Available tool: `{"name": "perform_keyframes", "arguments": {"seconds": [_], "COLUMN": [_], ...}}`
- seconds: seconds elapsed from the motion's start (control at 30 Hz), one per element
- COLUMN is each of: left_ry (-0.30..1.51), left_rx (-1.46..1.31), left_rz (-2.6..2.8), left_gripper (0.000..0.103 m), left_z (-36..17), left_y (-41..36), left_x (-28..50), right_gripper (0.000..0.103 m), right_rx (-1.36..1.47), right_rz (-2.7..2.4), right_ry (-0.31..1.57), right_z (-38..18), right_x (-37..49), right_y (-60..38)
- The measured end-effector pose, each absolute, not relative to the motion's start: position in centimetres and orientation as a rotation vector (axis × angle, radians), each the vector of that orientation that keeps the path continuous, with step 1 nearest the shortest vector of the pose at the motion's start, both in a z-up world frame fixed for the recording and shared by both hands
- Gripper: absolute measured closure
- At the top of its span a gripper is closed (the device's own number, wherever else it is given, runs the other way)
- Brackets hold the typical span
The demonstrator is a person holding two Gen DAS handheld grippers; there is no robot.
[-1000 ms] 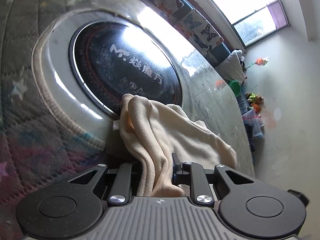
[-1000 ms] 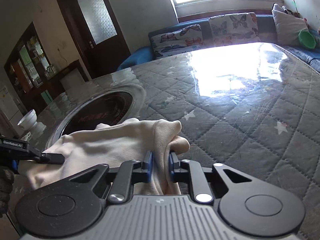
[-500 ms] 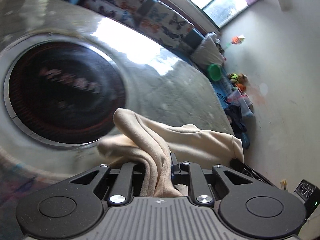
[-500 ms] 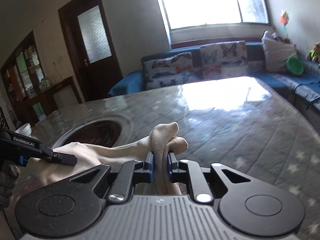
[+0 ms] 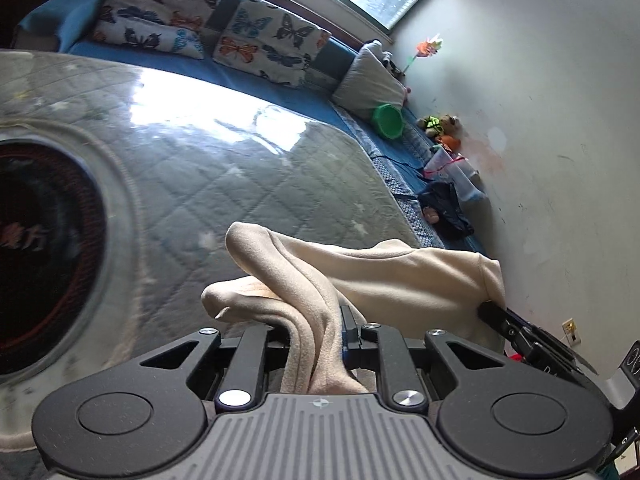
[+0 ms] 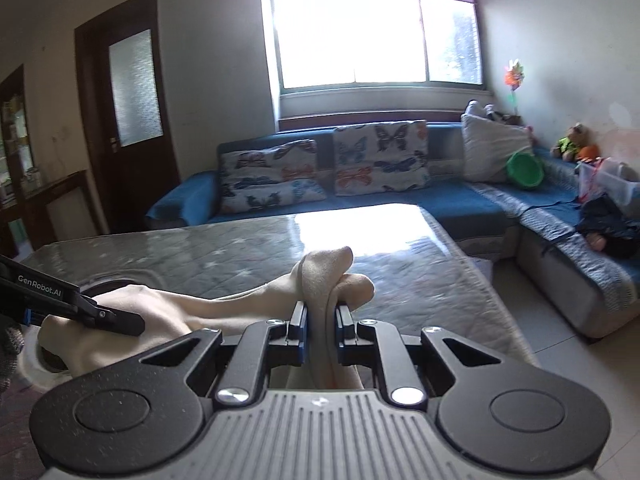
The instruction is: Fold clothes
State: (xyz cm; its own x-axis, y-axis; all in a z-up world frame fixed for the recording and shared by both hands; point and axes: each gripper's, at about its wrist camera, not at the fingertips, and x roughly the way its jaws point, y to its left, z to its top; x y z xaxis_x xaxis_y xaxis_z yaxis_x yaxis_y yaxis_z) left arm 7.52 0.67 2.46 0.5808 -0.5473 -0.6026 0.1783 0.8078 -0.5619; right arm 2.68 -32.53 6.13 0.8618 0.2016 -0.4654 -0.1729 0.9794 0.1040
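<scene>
Sunlit glare is spread over the grey quilted, glass-topped table (image 6: 400, 276), above which a cream fleece garment (image 5: 400, 276) is held, clamped at separate edges by the left gripper (image 5: 316, 332) and right gripper (image 6: 320, 320), probably so it can be stretched out for folding.

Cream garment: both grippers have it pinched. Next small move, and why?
Probably draw the two grippers apart to pull it taut. The left gripper and right gripper each clamp a bunched edge of the cream garment, which sags in folds between them above the quilted table, so it is not spread enough to fold.
</scene>
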Motion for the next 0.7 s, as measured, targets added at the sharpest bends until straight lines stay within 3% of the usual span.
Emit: {"name": "perform_keyframes", "arguments": {"seconds": [0.47, 0.7], "left_ry": [0.935, 0.973], "left_rx": [-0.406, -0.388], "left_rz": [-0.454, -0.428], "left_gripper": [0.085, 0.08], "left_z": [-1.5, -2.6], "left_y": [-3.1, -2.8], "left_x": [8.0, 8.0], "right_gripper": [0.091, 0.091], "right_rx": [0.094, 0.101], "right_rz": [0.1, 0.07], "right_ry": [0.595, 0.648], "right_z": [0.6, -2.1], "right_x": [3.9, 4.4], "right_y": [-35.9, -36.6]}}
